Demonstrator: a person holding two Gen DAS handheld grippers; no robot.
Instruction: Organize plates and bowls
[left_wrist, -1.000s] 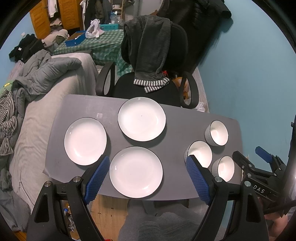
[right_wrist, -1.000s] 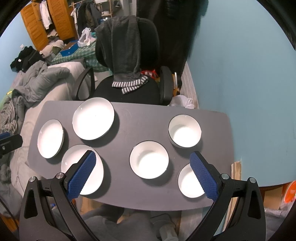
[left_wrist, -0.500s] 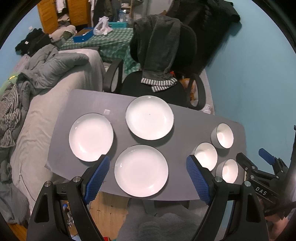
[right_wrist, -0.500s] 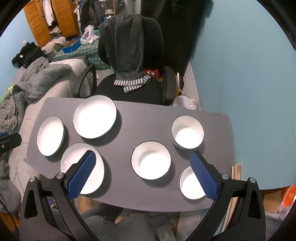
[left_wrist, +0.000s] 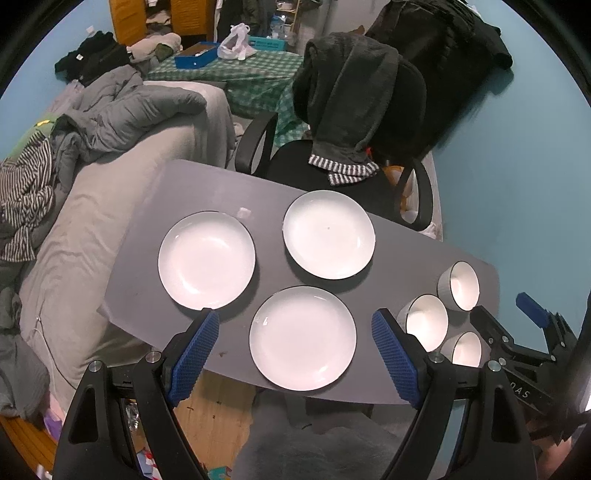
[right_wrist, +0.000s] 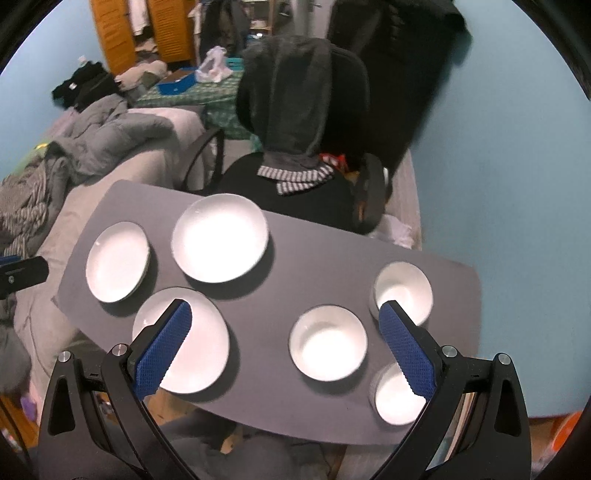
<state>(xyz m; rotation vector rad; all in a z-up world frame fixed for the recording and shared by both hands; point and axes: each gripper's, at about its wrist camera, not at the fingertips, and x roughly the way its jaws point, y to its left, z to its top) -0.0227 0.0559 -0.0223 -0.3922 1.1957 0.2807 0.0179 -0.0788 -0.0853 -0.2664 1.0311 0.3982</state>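
Three white plates lie on the left half of the grey table (left_wrist: 399, 240): a left plate (left_wrist: 207, 260), a far plate (left_wrist: 328, 234) and a near plate (left_wrist: 303, 338). Three white bowls cluster at the right: a far bowl (right_wrist: 402, 290), a middle bowl (right_wrist: 328, 343) and a near bowl (right_wrist: 395, 400). My left gripper (left_wrist: 295, 350) hangs open high above the near plate, holding nothing. My right gripper (right_wrist: 284, 345) is open too, above the gap between the near plate (right_wrist: 181, 341) and the middle bowl. The right gripper's body (left_wrist: 517, 350) shows at the left wrist view's right edge.
A black office chair (left_wrist: 354, 155) draped with a dark garment stands behind the table. A grey sofa (left_wrist: 110, 177) piled with clothes runs along the left. A blue wall (right_wrist: 498, 166) closes the right side. Wooden floor (left_wrist: 214, 402) shows beneath the table's near edge.
Both grippers have drifted with their views tilting, so the table now sits skewed and a little lower right. Plates and bowls have not moved. Both grippers stay open.
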